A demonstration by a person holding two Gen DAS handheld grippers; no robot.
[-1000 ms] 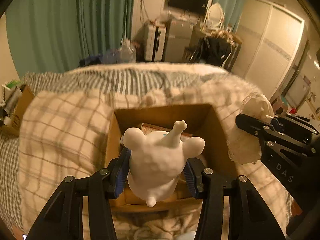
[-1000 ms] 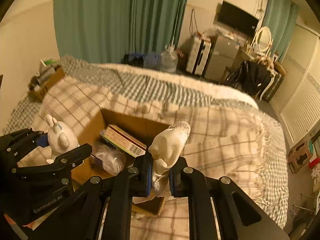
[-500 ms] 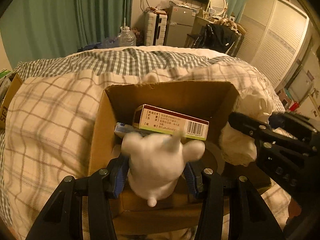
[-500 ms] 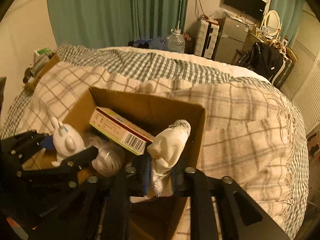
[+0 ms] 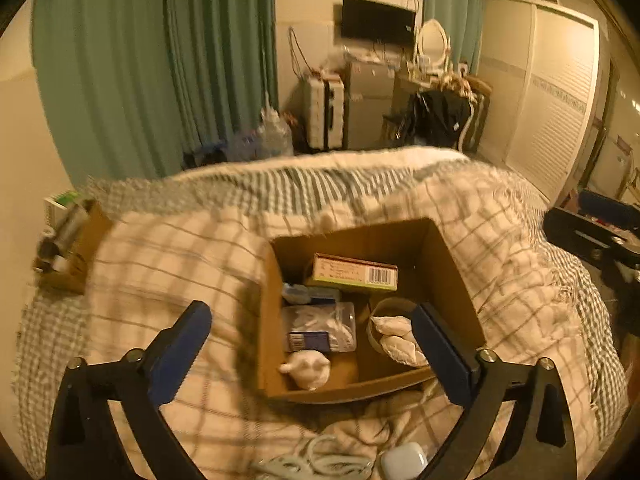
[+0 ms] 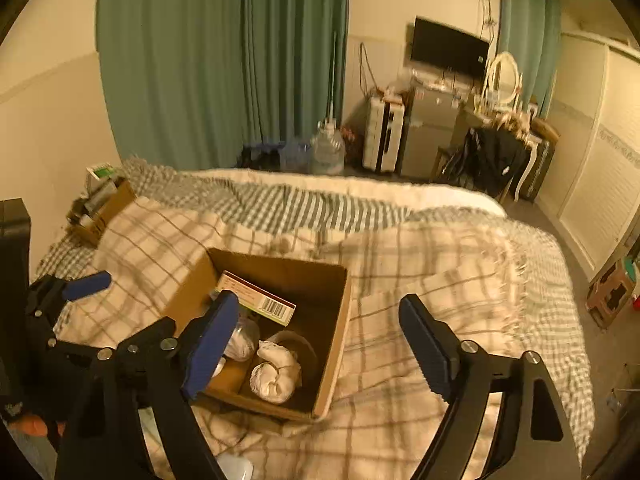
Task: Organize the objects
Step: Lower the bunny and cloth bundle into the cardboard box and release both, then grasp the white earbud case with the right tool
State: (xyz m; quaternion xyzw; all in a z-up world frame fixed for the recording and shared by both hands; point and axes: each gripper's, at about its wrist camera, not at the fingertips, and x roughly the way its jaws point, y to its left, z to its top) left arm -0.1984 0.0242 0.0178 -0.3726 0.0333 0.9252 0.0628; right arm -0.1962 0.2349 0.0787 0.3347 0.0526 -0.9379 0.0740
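Covering most of both views, the bed (image 5: 360, 200) lay under a checked blanket (image 6: 440, 280), and an open cardboard box (image 5: 452, 272) sat on that blanket near the grippers. Both grippers pointed steeply down toward the bed from above the box. The left gripper (image 5: 312, 336) hung over the box's near left corner, its blue-padded fingers (image 5: 180, 348) still spreading and nothing between them. The right gripper (image 6: 316, 344) hung over the box's near right side, its fingers (image 6: 428, 344) likewise opening wide and empty; the left gripper's blue tip showed at the far left of the right wrist view.

Inside the box, a printed carton (image 5: 354, 274) with a barcode leaned against the far wall. A clear packet (image 5: 320, 326) lay flat in the middle. A round cup (image 6: 296, 344) stood in the right half with crumpled white cloth (image 5: 394, 338) in and over it. The white rabbit figure (image 5: 306, 368) lay on its side in the near left corner of the box floor, just below the packet, apart from both grippers. On the blanket nearer than the box lay a white cable (image 5: 320, 458).
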